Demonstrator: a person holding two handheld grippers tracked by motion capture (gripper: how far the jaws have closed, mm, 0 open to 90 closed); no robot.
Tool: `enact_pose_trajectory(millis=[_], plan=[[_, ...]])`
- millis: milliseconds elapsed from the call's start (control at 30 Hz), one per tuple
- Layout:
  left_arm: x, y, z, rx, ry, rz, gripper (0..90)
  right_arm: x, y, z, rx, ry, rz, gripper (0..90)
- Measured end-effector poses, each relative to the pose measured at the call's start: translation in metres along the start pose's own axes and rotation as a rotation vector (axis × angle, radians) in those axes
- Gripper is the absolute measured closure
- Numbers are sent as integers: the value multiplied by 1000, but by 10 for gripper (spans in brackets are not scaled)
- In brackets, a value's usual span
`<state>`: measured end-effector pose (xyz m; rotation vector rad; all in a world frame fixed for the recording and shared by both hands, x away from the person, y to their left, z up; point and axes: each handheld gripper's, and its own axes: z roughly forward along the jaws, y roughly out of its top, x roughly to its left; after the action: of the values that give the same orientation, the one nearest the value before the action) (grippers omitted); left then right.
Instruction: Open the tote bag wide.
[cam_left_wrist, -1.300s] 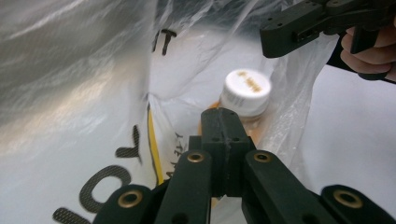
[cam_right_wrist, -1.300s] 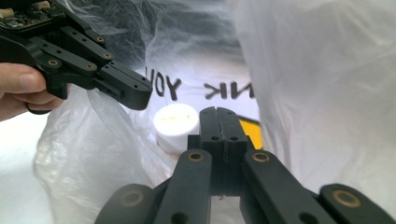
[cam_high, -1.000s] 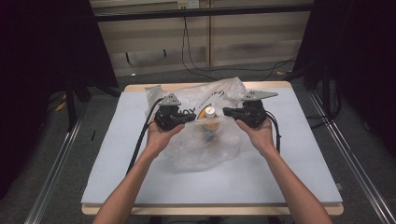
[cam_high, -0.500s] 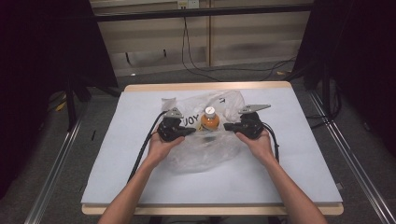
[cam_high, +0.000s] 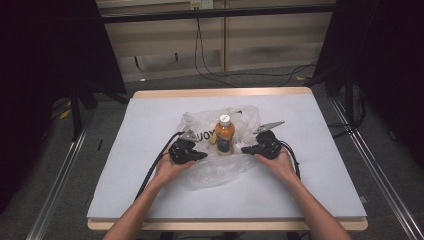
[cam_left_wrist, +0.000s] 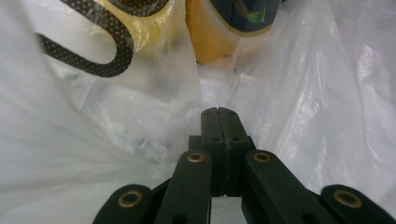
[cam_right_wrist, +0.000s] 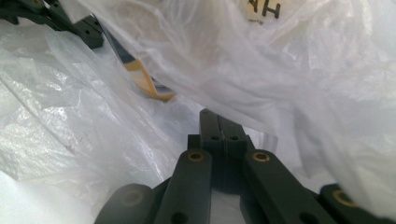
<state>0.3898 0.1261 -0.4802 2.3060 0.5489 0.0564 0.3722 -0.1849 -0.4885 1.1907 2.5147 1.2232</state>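
My left gripper (cam_high: 196, 155) is squeezed all the way shut. In the left gripper view its 2 black jaws press flat against each other with no gap, and the tips (cam_left_wrist: 218, 113) poke into the thin plastic bag (cam_left_wrist: 84, 149). The bag bunches up right at the tips, so I think I am pinching a fold of it, but the fold itself is hard to see between the jaws.

My right gripper (cam_high: 248, 149) is squeezed shut too. In the right gripper view its 2 jaws meet in 1 line, and the tips (cam_right_wrist: 218, 117) go under a wrinkled flap of the same bag (cam_right_wrist: 289, 70). The plastic lies over and around the tips and touches them.

The bottle (cam_high: 224, 135) of orange drink stands up straight inside the bag, between my 2 grippers. It is just past my left tips, a little to their right, where I see its yellow bottom (cam_left_wrist: 219, 42) through the plastic. From my right jaws it is ahead and to the left, mostly hidden by the bag.

The bag lies spread on the white table (cam_high: 150, 190), and both of my hands hold the grippers low, close to its top.
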Motion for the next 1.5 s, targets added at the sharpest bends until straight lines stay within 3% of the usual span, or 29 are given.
enact_pose_trajectory(millis=[100,167,267,333,433,467,500,633,767,800,900,1100,1267,1500], plan=[[2,-6,-10,36,20,25,900,-3,-1,-5,25,-7,-5,900],[8,-19,-23,34,27,-1,900,-7,-8,-16,42,-19,-10,900],[12,-31,-31,-8,18,-39,900,-9,-19,-28,43,-11,2,900],[11,-32,-33,-13,18,-36,900,-9,-24,-33,37,-7,-5,900],[8,-32,-37,22,46,2,900,-6,-27,-36,41,-22,-26,900],[8,-33,-37,19,47,-9,900,-3,-27,-37,47,-37,-50,900],[8,-34,-37,6,46,-31,900,-4,-27,-37,41,-32,-47,900],[10,-39,-37,-37,29,-51,900,-3,-30,-38,23,-31,-43,900],[8,-38,-38,-79,21,-66,900,0,-29,-40,-42,6,-35,900],[5,-35,-42,-95,23,-57,900,2,-26,-45,-89,25,-19,900],[-2,-31,-47,-148,12,-46,900,5,-22,-53,-143,35,-20,900],[-7,-26,-61,-229,-9,-50,900,12,-19,-69,-204,46,-20,900],[-10,-26,-78,-288,-12,-57,900,23,-12,-93,-278,56,-40,900],[-17,-9,-101,-370,-5,-21,900,28,4,-122,-366,46,-61,900]])
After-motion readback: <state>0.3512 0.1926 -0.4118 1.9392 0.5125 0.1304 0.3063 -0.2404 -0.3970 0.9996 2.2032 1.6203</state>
